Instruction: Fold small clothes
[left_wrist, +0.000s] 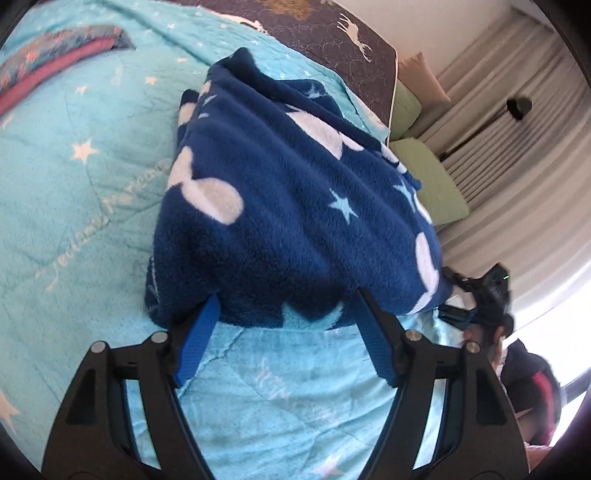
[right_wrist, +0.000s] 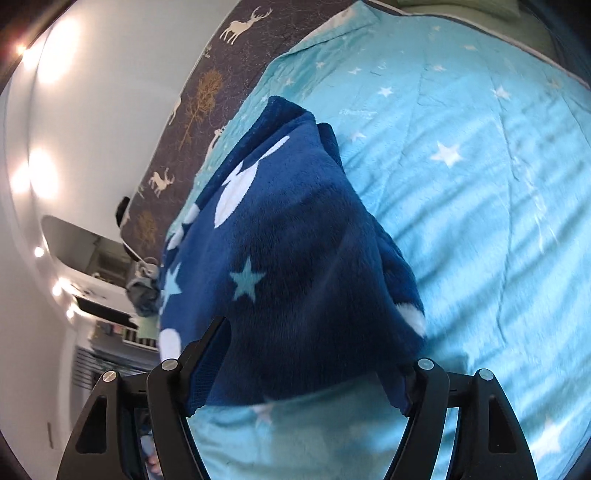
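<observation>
A navy fleece garment (left_wrist: 280, 206) with white blobs and pale blue stars hangs lifted over the turquoise star bedspread (left_wrist: 74, 192). My left gripper (left_wrist: 286, 295) has its jaws wide apart, and the garment's near hem drapes over both fingertips and hides them. In the right wrist view the same garment (right_wrist: 295, 266) drapes over my right gripper (right_wrist: 314, 332). Its jaws also stand wide apart with the tips hidden under the cloth. The other gripper (left_wrist: 476, 295) shows at the garment's right edge in the left wrist view.
The bedspread (right_wrist: 480, 206) covers the bed. A dark deer-print sheet (right_wrist: 207, 92) runs along the bed's far edge. Green cushions (left_wrist: 432, 184) and curtains (left_wrist: 517, 147) lie beyond it. A striped pink and blue cloth (left_wrist: 55, 62) lies at the far left.
</observation>
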